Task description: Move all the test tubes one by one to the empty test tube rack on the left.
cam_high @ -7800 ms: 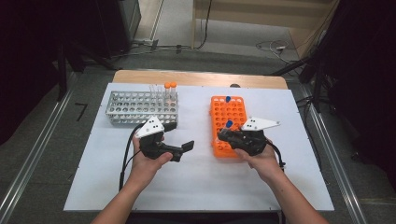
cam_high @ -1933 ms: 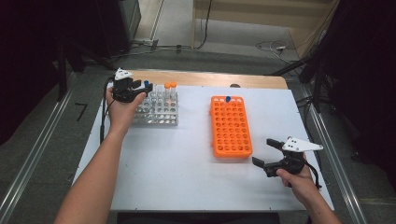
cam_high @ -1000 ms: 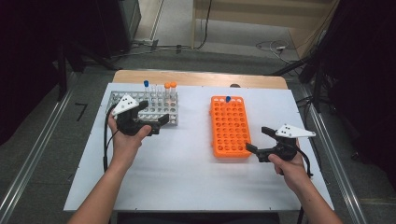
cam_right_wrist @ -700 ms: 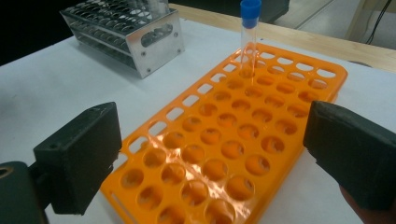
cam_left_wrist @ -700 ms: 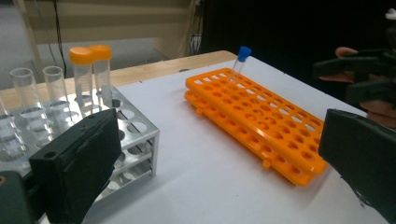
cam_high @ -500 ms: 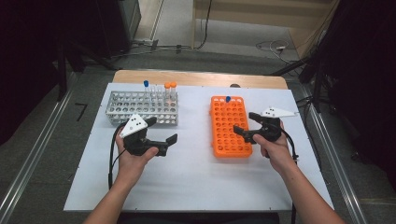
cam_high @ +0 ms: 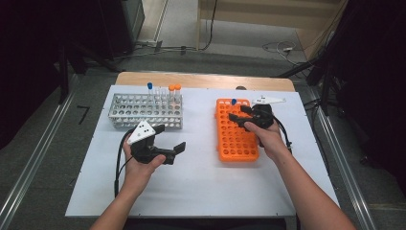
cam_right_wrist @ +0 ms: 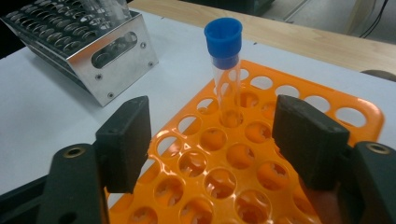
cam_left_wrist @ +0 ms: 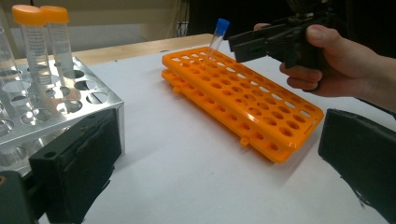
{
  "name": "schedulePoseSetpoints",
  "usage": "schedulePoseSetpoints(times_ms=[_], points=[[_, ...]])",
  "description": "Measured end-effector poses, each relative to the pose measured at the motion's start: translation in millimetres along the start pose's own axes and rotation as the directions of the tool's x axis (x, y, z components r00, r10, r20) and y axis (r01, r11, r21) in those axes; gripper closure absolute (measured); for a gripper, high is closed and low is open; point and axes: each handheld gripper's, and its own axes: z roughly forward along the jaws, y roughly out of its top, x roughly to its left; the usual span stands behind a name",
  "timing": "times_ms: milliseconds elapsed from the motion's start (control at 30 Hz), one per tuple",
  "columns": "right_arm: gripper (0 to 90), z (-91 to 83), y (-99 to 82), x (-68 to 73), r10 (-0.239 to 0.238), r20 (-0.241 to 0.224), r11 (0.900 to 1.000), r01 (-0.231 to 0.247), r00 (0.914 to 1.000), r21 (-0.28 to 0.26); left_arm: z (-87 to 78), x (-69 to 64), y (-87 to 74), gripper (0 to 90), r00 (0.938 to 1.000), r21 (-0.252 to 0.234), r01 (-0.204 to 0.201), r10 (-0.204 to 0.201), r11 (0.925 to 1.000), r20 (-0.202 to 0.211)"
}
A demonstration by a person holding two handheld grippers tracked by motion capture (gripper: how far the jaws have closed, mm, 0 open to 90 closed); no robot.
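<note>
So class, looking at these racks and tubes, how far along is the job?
Done: one blue-capped tube and two orange-capped tubes stand in the metal rack. In hand: the right tongs have just been closing around the lone tube in the orange rack, pads not yet touching. Left: grip it, lift it, probably carry it to the metal rack. The left tongs hang open.

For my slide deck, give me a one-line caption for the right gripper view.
Right gripper, jaws just closing, lines up on the blue-capped tube standing in the orange rack, pads not yet touching.
</note>
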Motion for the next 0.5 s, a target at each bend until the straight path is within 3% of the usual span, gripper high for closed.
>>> schedulePoseSetpoints(times_ms=[100,267,500], points=[[31.6,10.6,2.9,-0.2,0.003,0.015,0.9996,-0.003,0.9999,0.027,-1.5,1.0,0.2,0.0,1.0000,-0.007,0.004,-0.004,1.0000,0.000],[47.5,24.8,9.6,0.7,-0.011,0.085,0.9966,0.004,0.9963,0.082,-2.2,1.3,0.3,0.0,1.0000,-0.010,0.008,-0.008,0.9999,0.000],[62.4,39.2,16.4,2.9,-0.056,0.117,0.9870,0.037,0.9915,0.156,-2.2,2.2,0.3,0.0,1.0000,-0.012,0.007,-0.007,0.9999,0.004]])
